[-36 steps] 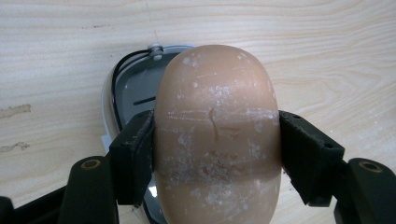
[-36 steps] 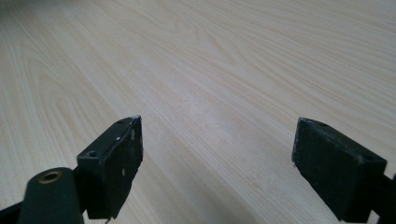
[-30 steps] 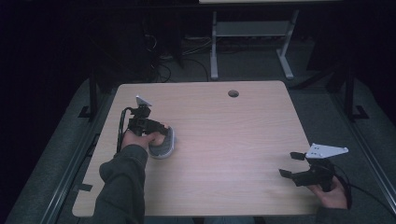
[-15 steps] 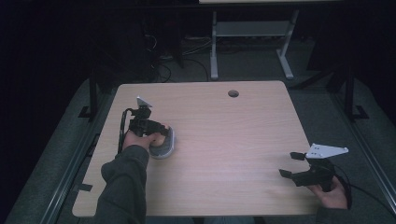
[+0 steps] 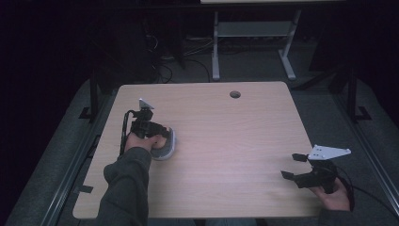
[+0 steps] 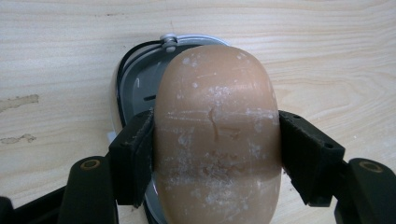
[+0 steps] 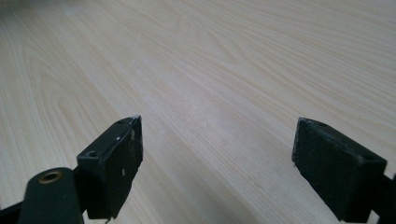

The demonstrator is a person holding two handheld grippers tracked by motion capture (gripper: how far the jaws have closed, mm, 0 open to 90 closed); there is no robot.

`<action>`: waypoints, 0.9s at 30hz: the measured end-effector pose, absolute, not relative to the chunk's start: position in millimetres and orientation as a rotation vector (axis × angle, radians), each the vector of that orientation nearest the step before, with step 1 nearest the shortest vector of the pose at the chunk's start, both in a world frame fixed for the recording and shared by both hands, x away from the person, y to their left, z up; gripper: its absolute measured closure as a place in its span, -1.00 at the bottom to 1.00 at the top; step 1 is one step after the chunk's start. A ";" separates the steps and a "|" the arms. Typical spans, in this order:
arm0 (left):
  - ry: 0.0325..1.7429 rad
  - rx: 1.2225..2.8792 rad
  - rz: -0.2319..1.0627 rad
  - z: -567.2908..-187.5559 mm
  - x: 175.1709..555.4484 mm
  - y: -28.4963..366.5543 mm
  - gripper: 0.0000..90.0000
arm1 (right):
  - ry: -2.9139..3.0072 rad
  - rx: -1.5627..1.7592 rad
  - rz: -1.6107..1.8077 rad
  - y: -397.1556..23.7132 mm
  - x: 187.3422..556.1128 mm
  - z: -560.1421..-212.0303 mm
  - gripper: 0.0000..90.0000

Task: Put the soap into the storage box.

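A tan oval bar of soap point(image 6: 215, 130), scuffed with white marks, sits between the pads of my left gripper point(image 6: 215, 158), which is shut on its two long sides. Under it lies a grey and white soap dish point(image 6: 135, 84) on the wooden table. In the high view the left gripper point(image 5: 157, 134) points down over the dish point(image 5: 165, 147) at the table's left side, the hand covering the soap. My right gripper point(image 5: 291, 167) rests near the front right corner, open, with only bare wood between its jaws point(image 7: 217, 163).
The light wooden table point(image 5: 226, 141) has a round cable hole point(image 5: 235, 94) near its far edge. A metal frame point(image 5: 254, 33) stands on the dark floor behind the table. Black rails run along both sides of the table.
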State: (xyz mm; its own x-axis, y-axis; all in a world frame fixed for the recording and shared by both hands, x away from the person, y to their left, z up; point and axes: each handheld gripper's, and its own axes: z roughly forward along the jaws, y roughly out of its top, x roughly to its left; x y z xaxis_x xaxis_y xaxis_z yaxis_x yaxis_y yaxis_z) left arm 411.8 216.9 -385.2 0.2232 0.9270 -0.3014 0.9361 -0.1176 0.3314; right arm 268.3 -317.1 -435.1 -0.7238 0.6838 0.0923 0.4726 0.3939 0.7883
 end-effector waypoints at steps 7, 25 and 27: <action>1.729 2.077 0.004 -386.2 411.6 214.7 -0.29 | 2.405 1.021 1.240 -317.2 268.2 -435.2 -0.65; 1.757 2.126 0.052 -389.0 412.4 205.5 -0.29 | 2.400 1.022 1.251 -318.5 268.0 -434.7 -0.65; 1.756 2.132 0.052 -389.4 412.5 205.1 -0.30 | 2.400 1.021 1.252 -318.7 268.0 -434.7 -0.65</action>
State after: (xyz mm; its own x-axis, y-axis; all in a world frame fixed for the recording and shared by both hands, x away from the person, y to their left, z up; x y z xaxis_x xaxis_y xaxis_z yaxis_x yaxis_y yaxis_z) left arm 412.5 205.1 -389.4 0.2198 0.9533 -0.2073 0.9395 -0.1496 0.3082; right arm 268.0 -318.7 -434.7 -0.7238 0.6833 0.0965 0.4701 0.3858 0.7938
